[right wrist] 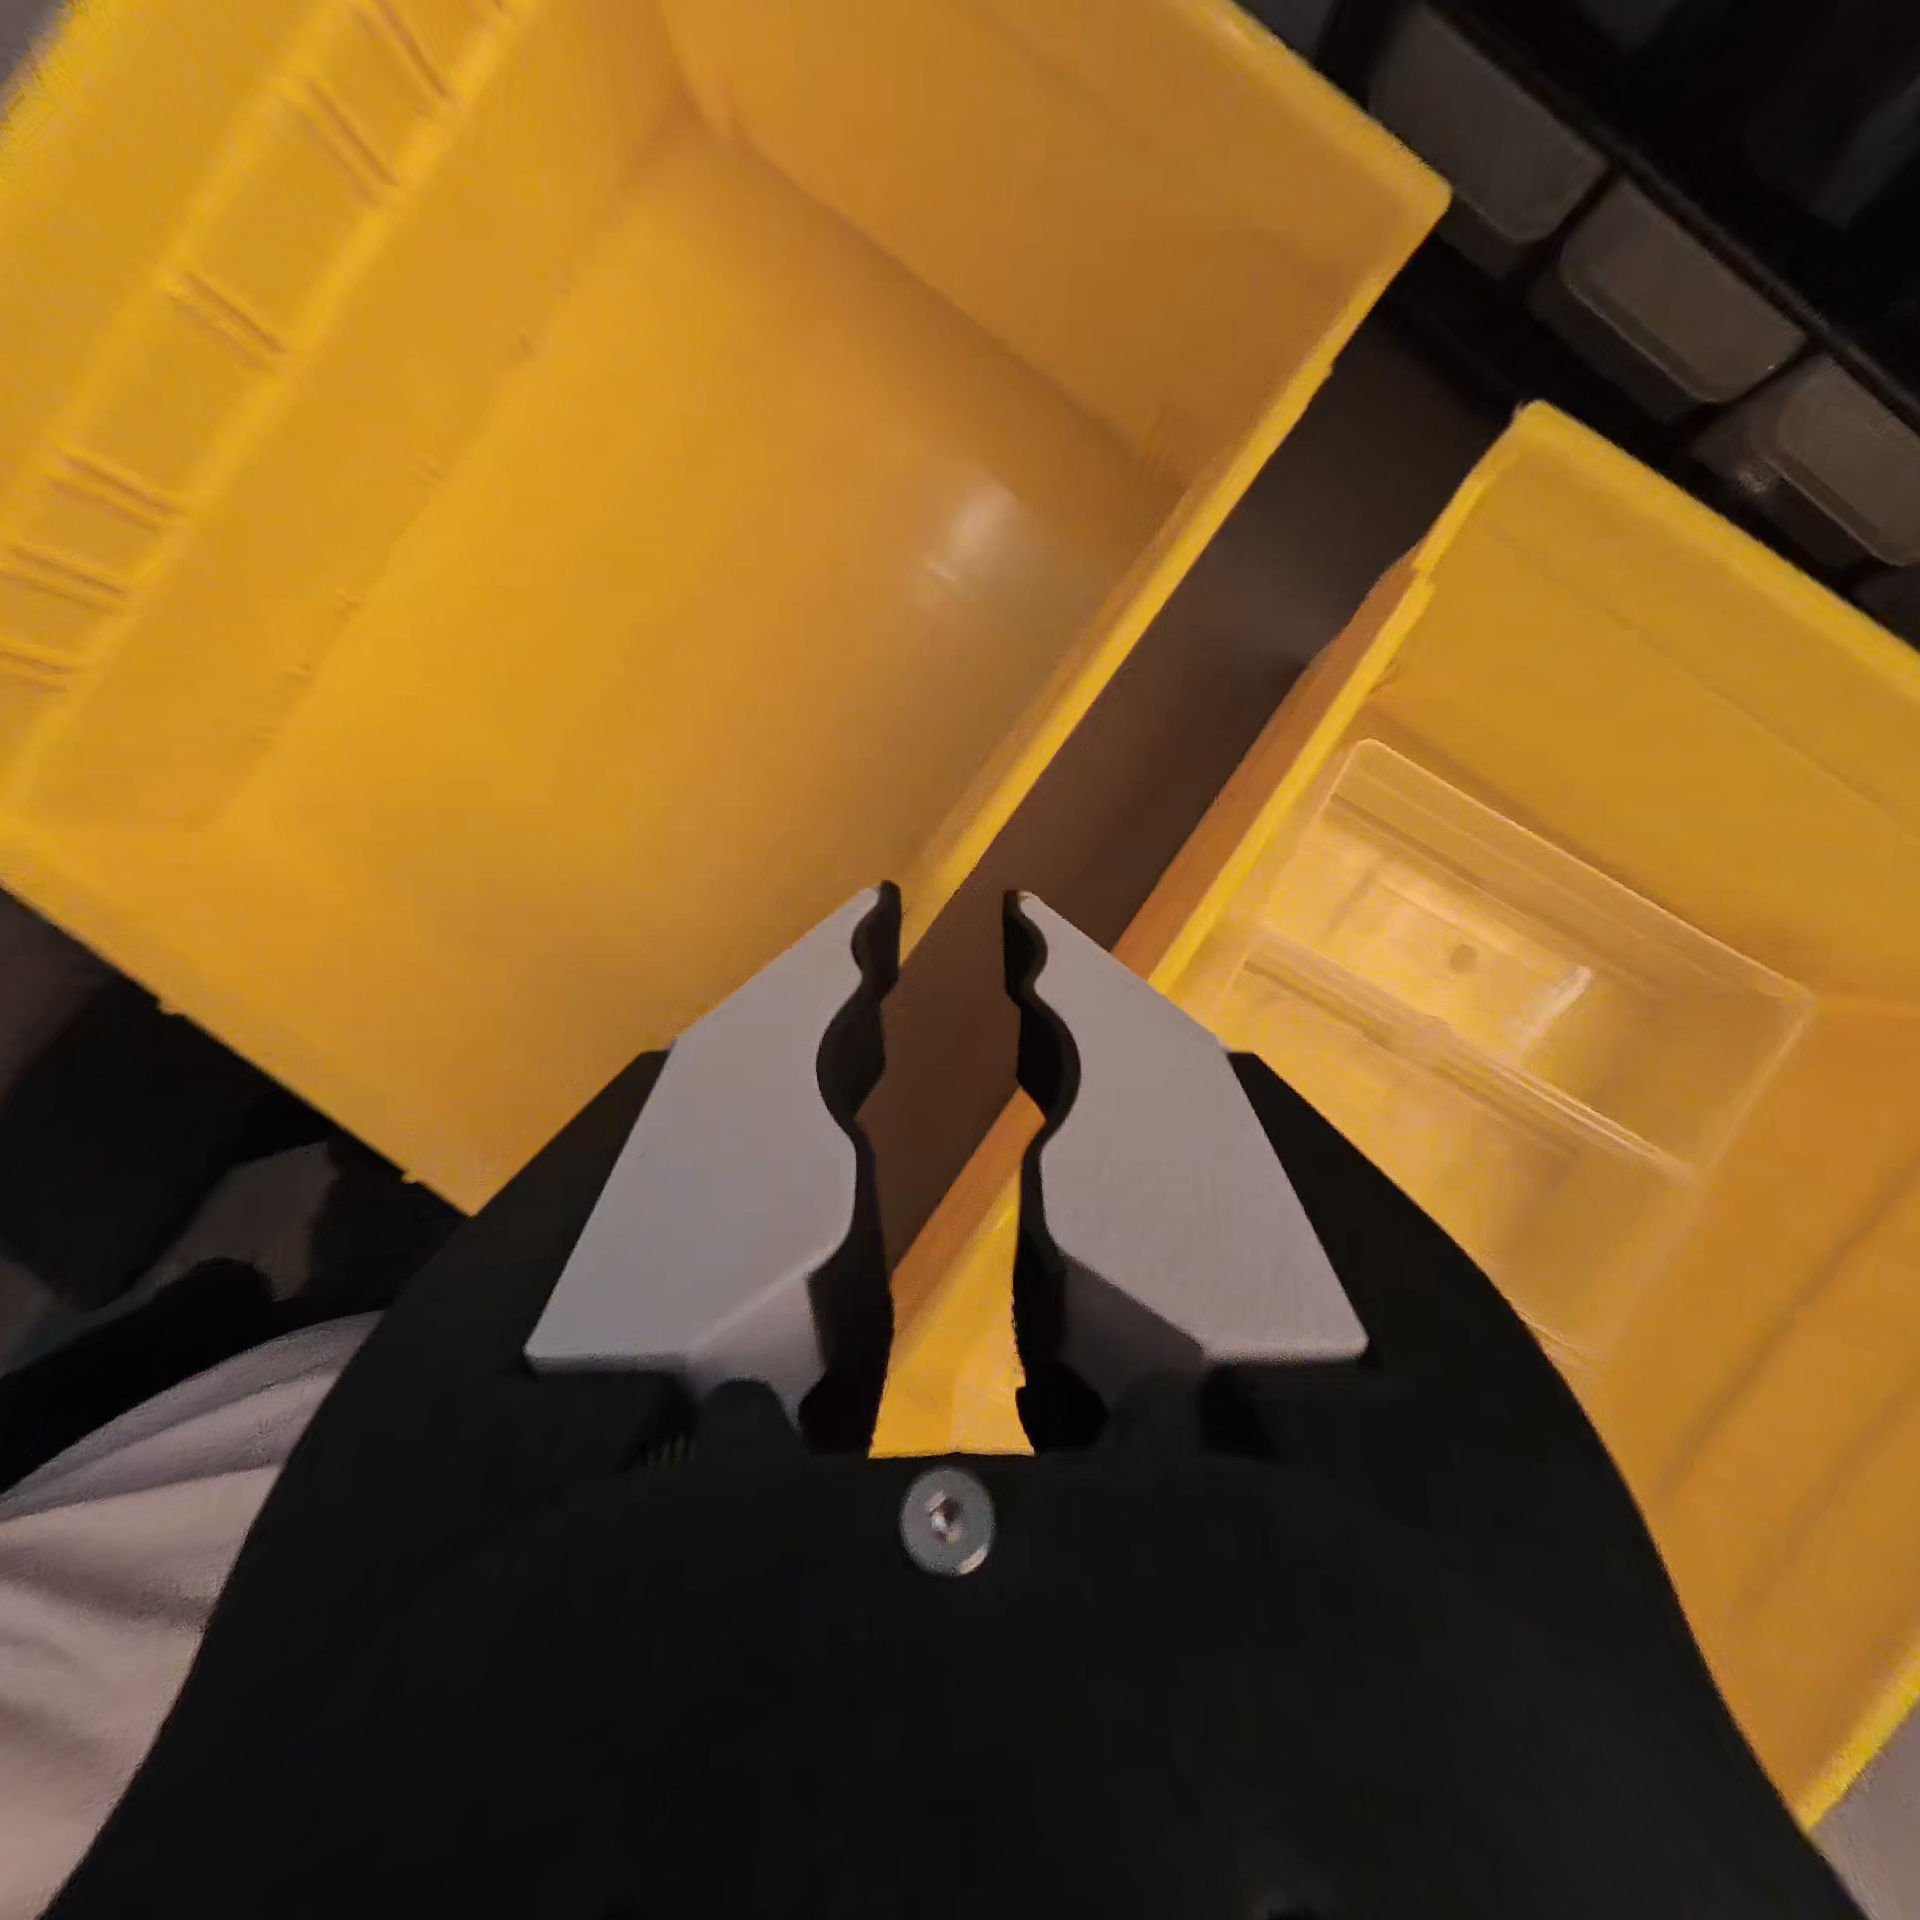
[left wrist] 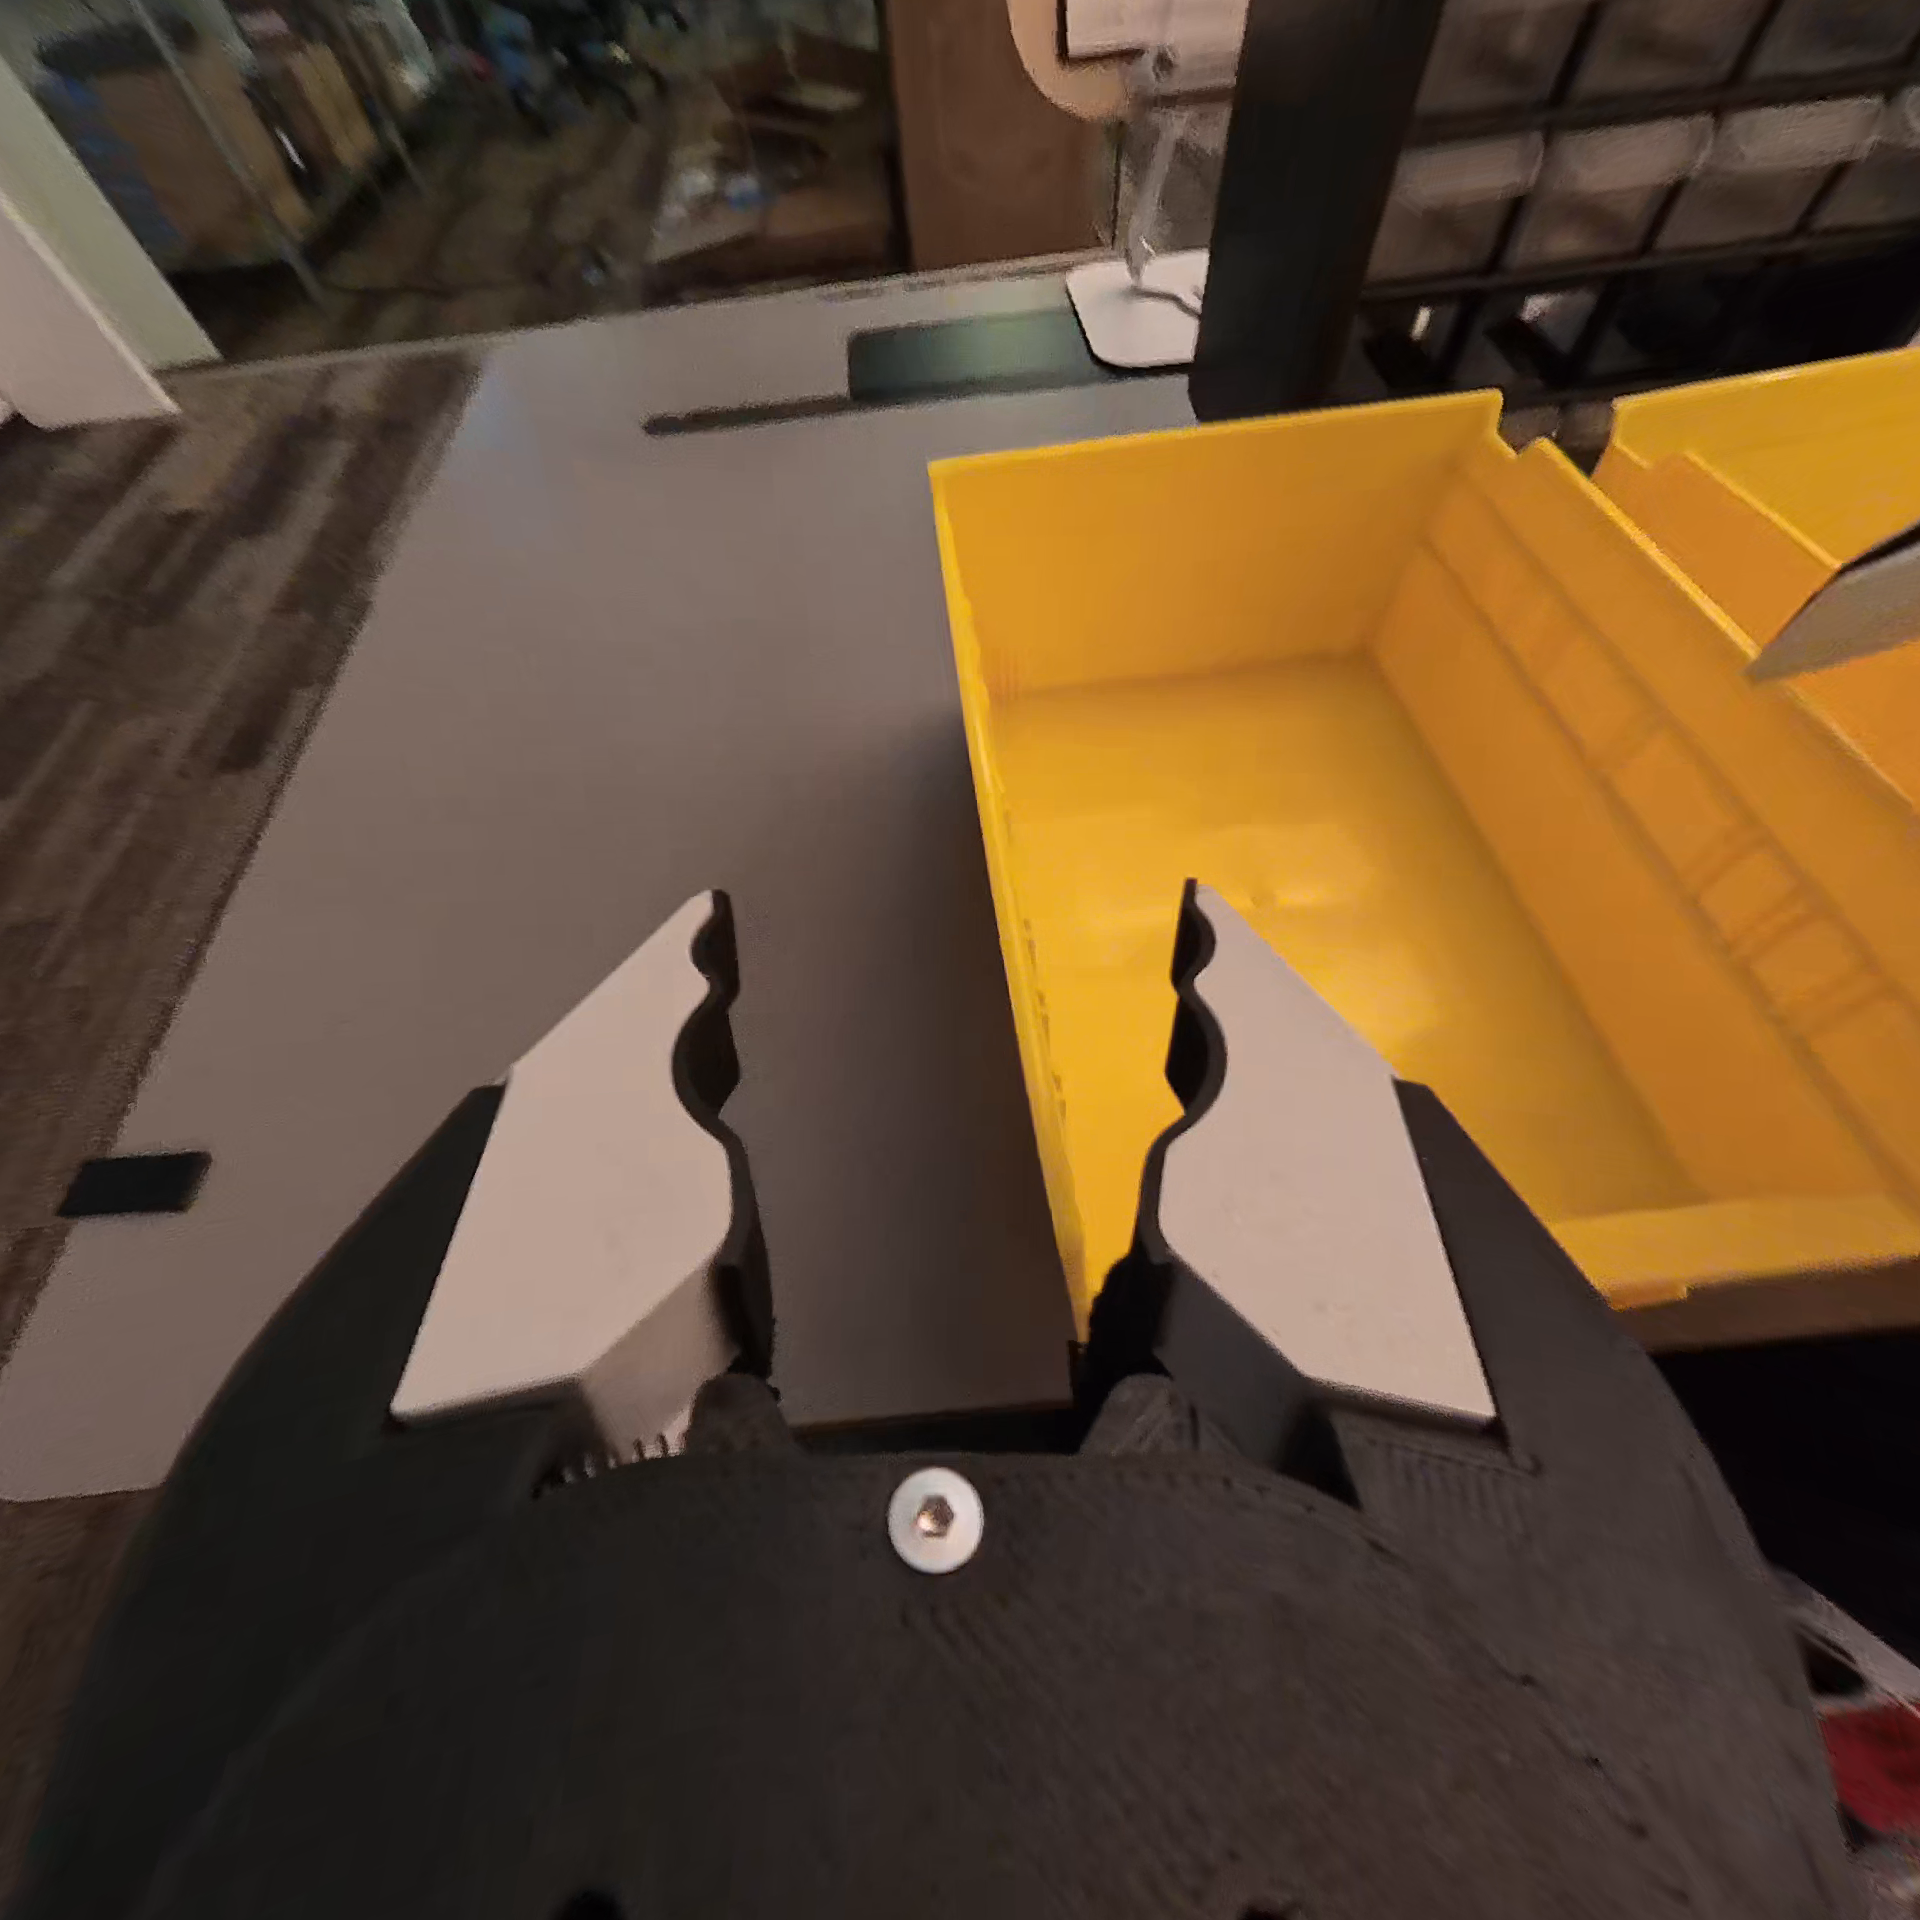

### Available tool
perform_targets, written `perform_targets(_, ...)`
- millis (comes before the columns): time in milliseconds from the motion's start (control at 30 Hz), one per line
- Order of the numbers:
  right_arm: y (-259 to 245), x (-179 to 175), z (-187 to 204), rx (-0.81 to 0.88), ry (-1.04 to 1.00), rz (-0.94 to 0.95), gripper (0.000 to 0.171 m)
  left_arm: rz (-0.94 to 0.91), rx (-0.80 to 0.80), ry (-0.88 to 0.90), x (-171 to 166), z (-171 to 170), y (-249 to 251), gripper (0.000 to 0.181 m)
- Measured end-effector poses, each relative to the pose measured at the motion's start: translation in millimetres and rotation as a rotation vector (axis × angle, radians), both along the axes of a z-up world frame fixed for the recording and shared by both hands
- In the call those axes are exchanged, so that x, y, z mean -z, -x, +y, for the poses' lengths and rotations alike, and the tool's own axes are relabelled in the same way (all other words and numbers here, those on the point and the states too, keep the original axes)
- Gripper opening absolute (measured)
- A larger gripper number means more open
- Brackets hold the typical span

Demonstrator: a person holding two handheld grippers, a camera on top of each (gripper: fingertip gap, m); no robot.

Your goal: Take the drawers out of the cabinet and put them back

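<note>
Two empty yellow drawers stand side by side on the grey table [left wrist: 623,727]. My left gripper [left wrist: 953,899] is open and straddles the left wall of the nearer drawer [left wrist: 1299,810], with one finger inside it and one outside. The second drawer [left wrist: 1766,468] is at the far right, with a fingertip [left wrist: 1839,613] of the right gripper over it. In the right wrist view, my right gripper [right wrist: 951,899] is nearly closed on the left wall of the second drawer [right wrist: 1610,831]. The first drawer [right wrist: 623,520] lies to its left. The black cabinet [left wrist: 1558,156] with grey drawers stands behind.
A white stand base [left wrist: 1138,312] and a flat black pad [left wrist: 956,358] lie at the table's back. The floor [left wrist: 156,623] drops off on the left. A clear plastic piece [right wrist: 1455,987] lies in the second drawer. Light cloth [right wrist: 125,1558] shows at lower left. From my right tips it is roughly 20 centimetres to the clear plastic piece [right wrist: 1455,987]; from my left, 40 centimetres.
</note>
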State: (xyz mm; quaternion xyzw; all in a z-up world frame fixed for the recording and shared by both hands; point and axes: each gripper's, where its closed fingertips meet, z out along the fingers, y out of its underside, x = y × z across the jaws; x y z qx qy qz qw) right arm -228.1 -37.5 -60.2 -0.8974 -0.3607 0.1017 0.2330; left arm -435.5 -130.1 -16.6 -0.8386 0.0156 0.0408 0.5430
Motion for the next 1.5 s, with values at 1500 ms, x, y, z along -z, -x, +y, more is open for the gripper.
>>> perform_targets(1500,-284,-167,93,0.373,0.297,0.114,0.001,-0.580,0.343,-0.274,-45,33,-93,0.099)
